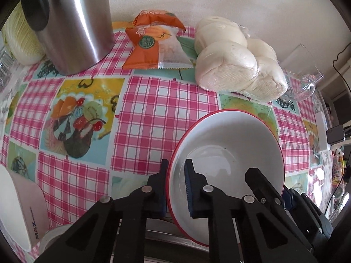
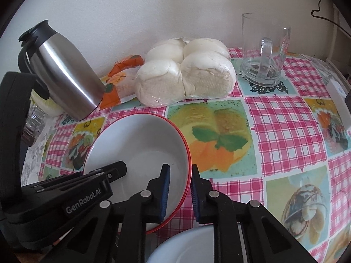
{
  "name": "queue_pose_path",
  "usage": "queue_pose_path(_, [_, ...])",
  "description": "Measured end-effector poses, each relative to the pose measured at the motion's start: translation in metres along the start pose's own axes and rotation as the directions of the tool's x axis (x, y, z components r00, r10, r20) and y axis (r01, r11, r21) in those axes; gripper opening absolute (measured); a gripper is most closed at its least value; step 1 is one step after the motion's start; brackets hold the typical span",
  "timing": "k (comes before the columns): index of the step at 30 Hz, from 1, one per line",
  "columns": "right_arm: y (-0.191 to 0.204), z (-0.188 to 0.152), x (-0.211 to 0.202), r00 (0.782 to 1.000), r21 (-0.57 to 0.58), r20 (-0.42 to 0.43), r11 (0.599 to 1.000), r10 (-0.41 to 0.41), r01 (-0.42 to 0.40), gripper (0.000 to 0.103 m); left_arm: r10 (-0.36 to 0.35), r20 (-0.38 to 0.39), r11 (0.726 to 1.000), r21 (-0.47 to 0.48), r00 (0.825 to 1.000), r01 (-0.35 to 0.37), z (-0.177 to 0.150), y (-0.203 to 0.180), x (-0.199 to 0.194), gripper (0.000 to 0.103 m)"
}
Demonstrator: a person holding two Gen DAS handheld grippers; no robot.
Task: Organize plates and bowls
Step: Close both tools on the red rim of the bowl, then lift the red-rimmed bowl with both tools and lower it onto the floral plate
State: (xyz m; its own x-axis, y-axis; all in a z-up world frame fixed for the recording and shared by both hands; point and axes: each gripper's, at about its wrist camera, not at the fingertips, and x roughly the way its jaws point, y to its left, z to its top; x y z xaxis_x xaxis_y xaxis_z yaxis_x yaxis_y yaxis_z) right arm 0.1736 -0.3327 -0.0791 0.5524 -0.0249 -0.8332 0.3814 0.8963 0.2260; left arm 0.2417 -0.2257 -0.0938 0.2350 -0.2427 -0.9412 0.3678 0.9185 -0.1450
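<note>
Your left gripper (image 1: 175, 186) is clamping the near-left rim of the white bowl with the red rim (image 1: 228, 149), one blue pad inside the wall and the other outside it. Your right gripper (image 2: 180, 194) is pinching the same bowl (image 2: 140, 153) on its opposite, right-hand rim, again one pad inside and one outside, with the pads pressing on the wall. So you are holding the bowl with both grippers at once, over the table (image 1: 166, 109) with its pink checked cloth; whether its base is touching the cloth, I cannot tell.

Just below the right gripper a white plate (image 2: 186, 245) is showing at the near edge. Behind the bowl, a wrapped pack of white steamed buns (image 2: 186, 74) is lying by the wall, with an orange snack packet (image 1: 153, 43) to its left and a steel thermal jug (image 2: 63, 70) further left. A clear glass mug (image 2: 263, 54) is standing upright to the right of the buns. At the left edge of the left wrist view, a white container (image 1: 19, 208) is sitting close by.
</note>
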Motion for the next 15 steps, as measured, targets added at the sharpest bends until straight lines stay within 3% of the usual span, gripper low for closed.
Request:
queue_pose_path(7, [-0.005,0.002,-0.020,0.999,0.015,0.046,1.000,0.021,-0.022,0.019,-0.016,0.051,1.000,0.019,0.999,0.015,-0.001,-0.006,-0.019,0.014])
queue_pose_path(15, [0.004,0.010,-0.066,0.989,-0.011,0.141,0.999,0.039,-0.038,0.019,-0.092,0.141,0.995,-0.009,0.986,0.094,-0.006,0.000,-0.060,0.014])
